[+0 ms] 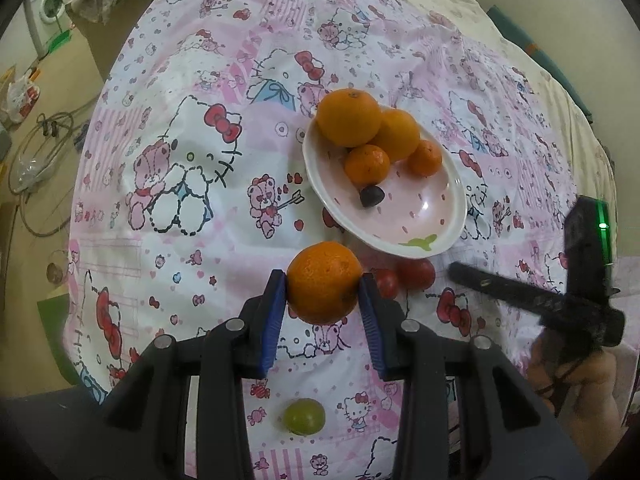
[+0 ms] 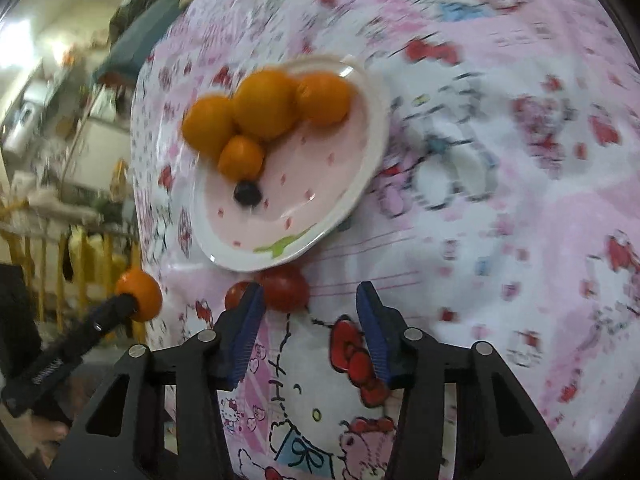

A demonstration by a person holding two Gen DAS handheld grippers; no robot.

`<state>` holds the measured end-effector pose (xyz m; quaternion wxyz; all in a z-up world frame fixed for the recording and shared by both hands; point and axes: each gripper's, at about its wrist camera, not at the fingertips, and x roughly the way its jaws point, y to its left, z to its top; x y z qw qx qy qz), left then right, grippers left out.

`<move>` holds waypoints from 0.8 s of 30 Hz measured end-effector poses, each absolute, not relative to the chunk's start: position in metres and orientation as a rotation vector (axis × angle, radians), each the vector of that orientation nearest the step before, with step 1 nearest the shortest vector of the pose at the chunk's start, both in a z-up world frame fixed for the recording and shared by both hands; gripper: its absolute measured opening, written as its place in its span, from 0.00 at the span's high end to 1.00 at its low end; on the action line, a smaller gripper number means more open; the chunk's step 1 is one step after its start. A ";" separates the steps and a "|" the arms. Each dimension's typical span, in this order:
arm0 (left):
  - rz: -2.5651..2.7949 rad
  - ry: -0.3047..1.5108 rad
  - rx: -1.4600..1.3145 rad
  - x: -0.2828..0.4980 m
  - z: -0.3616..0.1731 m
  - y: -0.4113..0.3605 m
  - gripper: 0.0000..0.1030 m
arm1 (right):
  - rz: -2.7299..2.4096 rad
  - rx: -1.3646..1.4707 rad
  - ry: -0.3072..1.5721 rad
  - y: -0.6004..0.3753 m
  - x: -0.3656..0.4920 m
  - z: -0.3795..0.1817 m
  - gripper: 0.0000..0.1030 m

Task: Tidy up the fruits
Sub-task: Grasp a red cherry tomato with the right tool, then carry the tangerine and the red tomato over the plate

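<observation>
My left gripper (image 1: pixel 322 280) is shut on a small orange (image 1: pixel 323 296), held above the cloth just in front of the pink plate (image 1: pixel 456 184). The plate holds several oranges (image 1: pixel 350 118) and a dark grape (image 1: pixel 371 196). Two red tomatoes (image 1: pixel 416 274) lie against the plate's near rim. In the right wrist view my right gripper (image 2: pixel 309 288) stands open over the cloth, nothing between its pads. The larger tomato (image 2: pixel 284 286) sits just past its left fingertip and the smaller tomato (image 2: pixel 236 296) lies outside that finger. The held orange (image 2: pixel 138 294) shows at the left there.
A green grape (image 1: pixel 304 416) lies on the cloth below my left gripper. The patterned pink cloth (image 1: pixel 180 160) covers a round table. Its edge drops to a floor with cables and a washing machine (image 1: pixel 48 4) at the left. The right wrist view is blurred.
</observation>
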<state>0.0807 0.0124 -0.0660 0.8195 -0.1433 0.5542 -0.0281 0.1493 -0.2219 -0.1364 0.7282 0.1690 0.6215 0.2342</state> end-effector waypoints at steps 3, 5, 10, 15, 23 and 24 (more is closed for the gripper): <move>-0.065 1.188 -0.310 0.081 -0.068 0.013 0.68 | 0.539 0.313 1.383 -0.204 0.150 -0.143 0.56; -0.065 1.191 -0.310 0.082 -0.069 0.013 0.68 | 0.555 0.275 1.380 -0.192 0.153 -0.147 0.57; -0.058 1.197 -0.306 0.085 -0.072 0.013 0.68 | 0.585 0.213 1.366 -0.182 0.155 -0.149 0.64; -0.046 1.199 -0.299 0.087 -0.075 0.012 0.68 | 0.602 0.230 1.366 -0.186 0.153 -0.145 0.65; -0.035 1.201 -0.285 0.088 -0.077 0.009 0.68 | 0.590 0.245 1.359 -0.199 0.142 -0.137 0.65; -0.036 1.202 -0.284 0.088 -0.077 0.009 0.68 | 0.587 0.249 1.358 -0.202 0.140 -0.135 0.65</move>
